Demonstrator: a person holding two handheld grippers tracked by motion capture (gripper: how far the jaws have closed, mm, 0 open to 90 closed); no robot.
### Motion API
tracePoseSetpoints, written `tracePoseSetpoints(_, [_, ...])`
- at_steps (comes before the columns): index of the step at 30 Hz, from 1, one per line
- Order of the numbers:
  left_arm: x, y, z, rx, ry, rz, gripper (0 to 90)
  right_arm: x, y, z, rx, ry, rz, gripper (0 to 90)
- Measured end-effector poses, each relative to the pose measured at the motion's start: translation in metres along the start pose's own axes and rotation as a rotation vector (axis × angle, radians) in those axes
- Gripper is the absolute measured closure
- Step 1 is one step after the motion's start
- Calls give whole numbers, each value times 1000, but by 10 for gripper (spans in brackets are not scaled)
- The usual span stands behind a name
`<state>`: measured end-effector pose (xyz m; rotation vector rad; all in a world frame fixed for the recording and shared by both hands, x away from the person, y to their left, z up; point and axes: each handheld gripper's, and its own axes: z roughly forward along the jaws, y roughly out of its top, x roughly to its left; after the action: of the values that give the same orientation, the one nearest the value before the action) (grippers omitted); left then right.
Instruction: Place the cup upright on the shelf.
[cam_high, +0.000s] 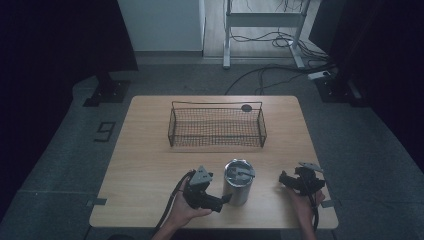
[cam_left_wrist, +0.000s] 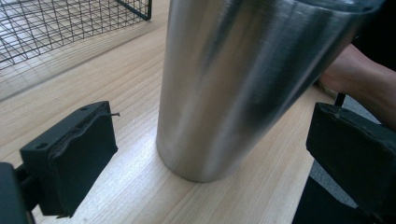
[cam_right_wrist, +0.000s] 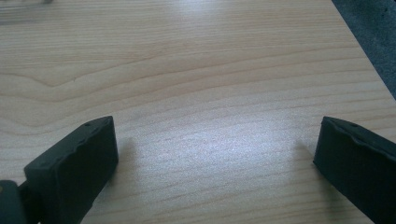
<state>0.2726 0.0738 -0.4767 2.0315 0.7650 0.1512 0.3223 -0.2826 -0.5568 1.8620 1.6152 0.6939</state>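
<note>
The stainless steel tumbler (cam_high: 238, 182) is standing upright near the front edge of the wooden table (cam_high: 145, 165), between the two grippers. The left gripper (cam_left_wrist: 208, 149) is facing it with jaws spread wide, pads clear of the wall; advance squarely, then close low and evenly. The right gripper (cam_right_wrist: 217, 154) is hovering wide open over bare wood, holding nothing. A wire basket (cam_high: 217, 126) is sitting behind; cables are trailing across the grey floor (cam_high: 60, 165).
</note>
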Motion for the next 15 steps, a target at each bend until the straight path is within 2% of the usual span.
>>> tracePoseSetpoints(5, [-5,4,8,8,-3,9,18,0,0,0,1,0,-2,0])
tracePoseSetpoints(9, [-9,7,12,15,-52,21,4,0,0,0,1,0,-2,0])
tracePoseSetpoints(15, [-12,12,17,13,-39,28,5,0,0,0,1,0,-2,0])
